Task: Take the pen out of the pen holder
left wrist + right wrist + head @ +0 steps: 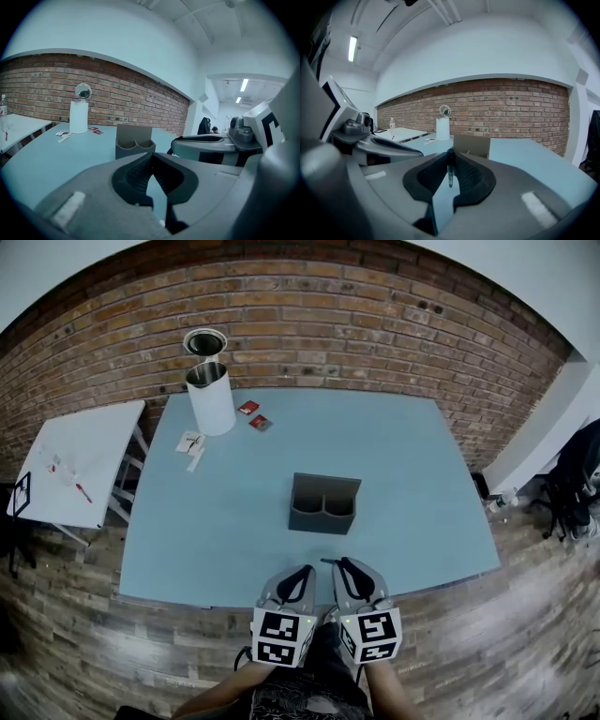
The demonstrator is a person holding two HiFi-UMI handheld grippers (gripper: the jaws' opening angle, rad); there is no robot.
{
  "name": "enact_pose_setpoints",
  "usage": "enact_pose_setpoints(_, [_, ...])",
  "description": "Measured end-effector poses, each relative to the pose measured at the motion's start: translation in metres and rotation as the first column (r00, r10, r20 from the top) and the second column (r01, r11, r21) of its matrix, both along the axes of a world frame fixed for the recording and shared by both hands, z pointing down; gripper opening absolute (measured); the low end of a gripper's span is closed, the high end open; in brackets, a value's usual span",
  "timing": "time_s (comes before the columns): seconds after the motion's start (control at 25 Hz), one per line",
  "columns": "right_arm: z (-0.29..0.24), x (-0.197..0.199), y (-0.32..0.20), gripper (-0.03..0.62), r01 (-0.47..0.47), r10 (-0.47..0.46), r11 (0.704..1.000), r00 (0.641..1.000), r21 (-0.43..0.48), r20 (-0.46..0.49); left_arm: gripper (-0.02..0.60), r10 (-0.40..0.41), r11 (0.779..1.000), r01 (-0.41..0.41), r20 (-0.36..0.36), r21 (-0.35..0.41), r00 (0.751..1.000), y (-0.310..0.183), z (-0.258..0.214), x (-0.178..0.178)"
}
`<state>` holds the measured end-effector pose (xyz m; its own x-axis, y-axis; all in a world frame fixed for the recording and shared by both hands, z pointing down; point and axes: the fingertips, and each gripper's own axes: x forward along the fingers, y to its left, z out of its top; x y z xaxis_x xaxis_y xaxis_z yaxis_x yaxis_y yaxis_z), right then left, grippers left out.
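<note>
The grey pen holder (323,504) stands upright in the middle of the blue table (206,531), and its two round wells look empty from above. It also shows ahead in the left gripper view (134,145) and the right gripper view (472,144). My right gripper (342,563) hovers at the table's near edge, shut on a thin dark pen (450,169) that hangs between its jaws (450,152). Beside it, my left gripper (307,570) is shut with nothing in it (150,157). Both sit a short way in front of the holder.
A white cylinder (210,397) with a round mirror (204,341) behind it stands at the table's far left corner. Near it lie red packets (254,416) and paper slips (191,442). A white side table (80,465) stands left, and a dark bag (574,486) right. A brick wall runs behind.
</note>
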<state>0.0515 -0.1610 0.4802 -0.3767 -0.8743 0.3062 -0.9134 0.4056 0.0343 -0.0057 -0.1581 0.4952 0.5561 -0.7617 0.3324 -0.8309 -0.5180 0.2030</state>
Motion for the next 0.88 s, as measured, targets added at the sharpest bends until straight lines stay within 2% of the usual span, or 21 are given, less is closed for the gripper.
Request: enact_pose_setpoints(0.88, [0.0094, 0.0069, 0.0086, 0.049, -0.007, 0.007, 1.000, 1.000, -0.023, -0.012, -0.002, 0.026, 1.000, -0.026, 0.016, 0.013, 1.000, 0.0044, 0.0004, 0.0085])
